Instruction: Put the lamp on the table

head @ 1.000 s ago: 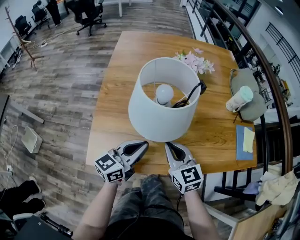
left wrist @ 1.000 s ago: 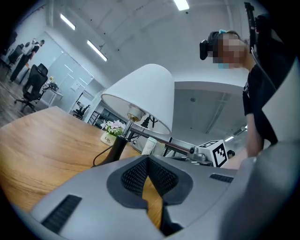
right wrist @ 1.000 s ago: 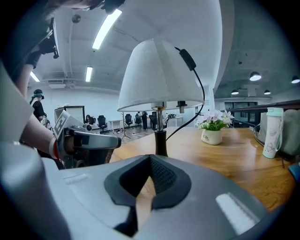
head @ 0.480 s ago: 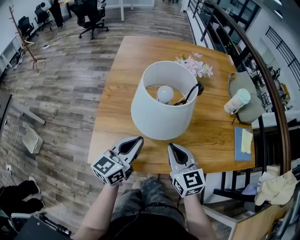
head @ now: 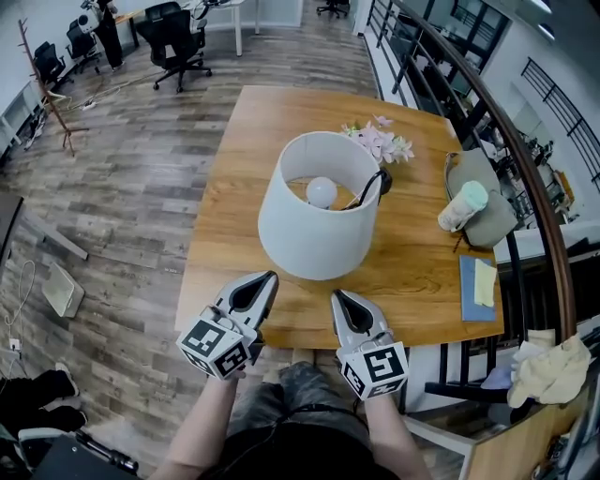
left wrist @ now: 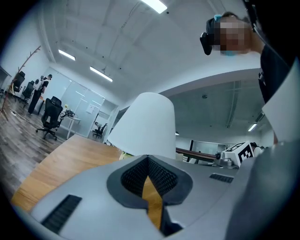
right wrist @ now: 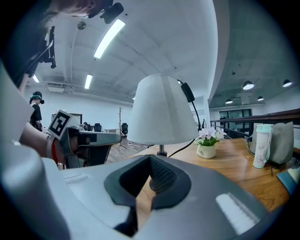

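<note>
A lamp with a white shade, a round bulb and a black cord stands upright on the wooden table. Both grippers hover near the table's front edge, short of the lamp and apart from it. My left gripper is shut and empty, and my right gripper is shut and empty too. In the left gripper view the shade rises beyond the closed left gripper. From the right gripper, the lamp and its foot on the table show.
A small pot of pink flowers stands behind the lamp. To the right lie a pale cup on a grey bag and a blue notebook. A railing runs along the right. Office chairs stand far back.
Both grippers have drawn back from the lamp's shade toward the table's front edge. The lamp stays standing on the table.
</note>
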Motion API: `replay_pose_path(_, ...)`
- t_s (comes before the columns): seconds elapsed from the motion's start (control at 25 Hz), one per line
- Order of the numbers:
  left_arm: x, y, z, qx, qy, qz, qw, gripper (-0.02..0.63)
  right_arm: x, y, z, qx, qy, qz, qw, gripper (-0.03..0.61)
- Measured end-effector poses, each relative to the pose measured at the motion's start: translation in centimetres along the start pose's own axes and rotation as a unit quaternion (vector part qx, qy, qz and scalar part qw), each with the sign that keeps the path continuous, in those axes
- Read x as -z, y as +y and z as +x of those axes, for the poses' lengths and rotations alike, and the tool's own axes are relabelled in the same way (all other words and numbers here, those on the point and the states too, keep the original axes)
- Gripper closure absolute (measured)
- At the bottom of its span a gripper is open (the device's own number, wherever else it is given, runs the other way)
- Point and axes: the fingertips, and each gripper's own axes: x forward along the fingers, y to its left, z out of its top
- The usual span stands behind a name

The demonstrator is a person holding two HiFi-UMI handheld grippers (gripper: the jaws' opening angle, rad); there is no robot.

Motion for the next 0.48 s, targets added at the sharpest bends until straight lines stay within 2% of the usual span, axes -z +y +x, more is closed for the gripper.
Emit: replay_pose_path(0.48, -2.8, -1.3, -0.4, 0.007, -0.028, 0.011, 0.9995, 0.617, -2.6, 0.2, -0.9, 0.012, -0.025, -0.009, 1.000, 0.571)
